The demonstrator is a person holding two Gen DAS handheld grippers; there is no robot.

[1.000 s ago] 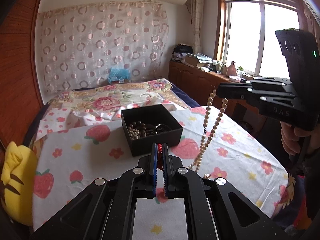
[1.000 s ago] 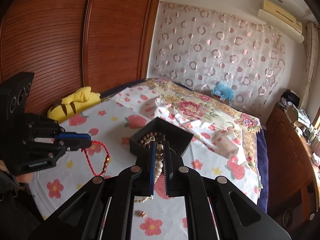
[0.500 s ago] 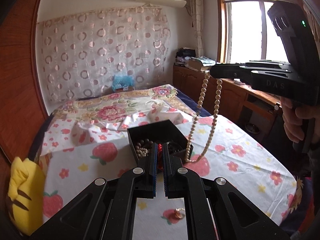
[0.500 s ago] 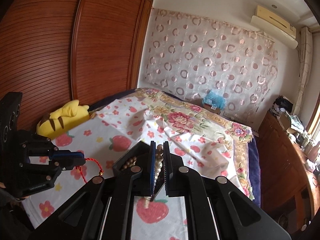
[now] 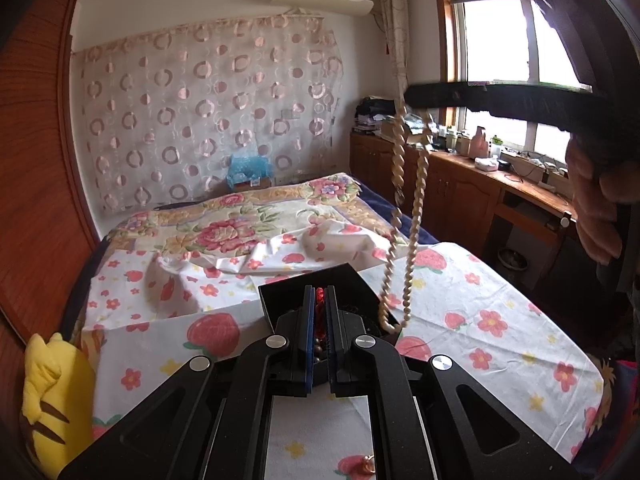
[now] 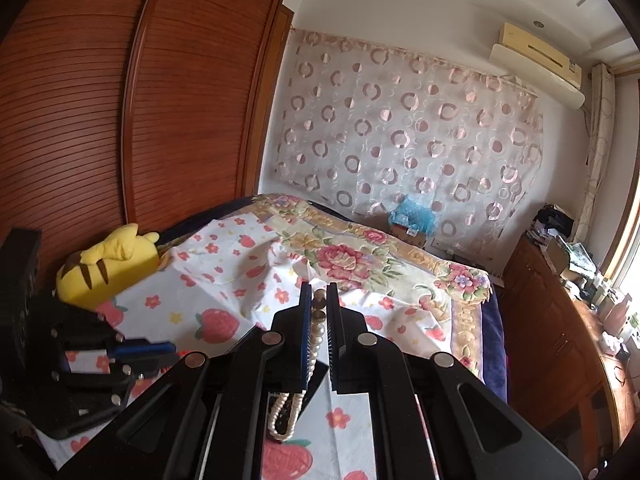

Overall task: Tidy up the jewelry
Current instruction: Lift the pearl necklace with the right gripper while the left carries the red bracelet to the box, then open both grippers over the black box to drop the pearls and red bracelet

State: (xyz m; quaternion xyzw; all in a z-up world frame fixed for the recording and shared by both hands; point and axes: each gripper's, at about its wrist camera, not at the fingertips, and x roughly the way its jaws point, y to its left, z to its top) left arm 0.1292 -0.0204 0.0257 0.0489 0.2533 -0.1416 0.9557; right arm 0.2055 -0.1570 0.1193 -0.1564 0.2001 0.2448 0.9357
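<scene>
Pearl necklace [image 5: 404,216] is dangling in a long double strand from the right gripper [image 5: 416,98], its lowest loop hanging at the right edge of the black jewelry box [image 5: 320,286] — whether it is touching the rim I cannot tell. In the right wrist view the beads [image 6: 318,326] are running up between the two fingers, which are clamping on them, and the strand is looping below [image 6: 284,416] over the strawberry-print sheet [image 6: 224,264]. The right gripper is being held high above the bed, blurred, with the person's hand [image 5: 596,208] wrapped around its handle.

The left gripper [image 5: 319,328] is sitting low over the box, its jaws pressed nearly together on a red cord [image 5: 320,294]; dark beads [image 5: 318,350] are showing in the narrow gap beneath it. From the right wrist view that gripper [image 6: 160,350] is lying off to the left, just above the sheet.

A small gold-coloured piece [image 5: 366,468] is lying on the sheet at the near edge. A yellow plush toy [image 5: 52,396] is slumping beside the wooden wardrobe [image 6: 140,92] — and a floral quilt [image 5: 236,220] is covering the far half of the bed.
</scene>
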